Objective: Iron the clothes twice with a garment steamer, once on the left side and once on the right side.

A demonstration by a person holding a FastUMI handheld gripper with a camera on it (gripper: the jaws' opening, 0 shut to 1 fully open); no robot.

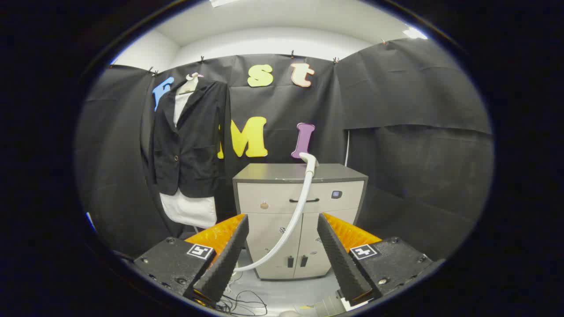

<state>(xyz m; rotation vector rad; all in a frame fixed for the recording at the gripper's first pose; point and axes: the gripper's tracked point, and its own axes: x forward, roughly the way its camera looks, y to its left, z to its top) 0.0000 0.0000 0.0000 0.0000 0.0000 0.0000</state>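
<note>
A black jacket (pixel 189 141) over a white garment (pixel 189 210) hangs on a hanger against the booth wall, well beyond my fingers and to their left. The steamer's white head (pixel 309 159) rests on top of a grey cabinet (pixel 299 207), straight ahead. Its white hose (pixel 291 224) runs down the cabinet front and passes behind my left finger. My gripper (pixel 282 229) is open, fingers wide apart, with nothing held between them. The cabinet stands some way beyond the fingertips.
The cabinet has a drawer with a dark handle (pixel 304 200) and two lower doors. Loose cables (pixel 242 304) lie on the pale floor under my fingers. Black cloth walls close the booth on the left, back and right.
</note>
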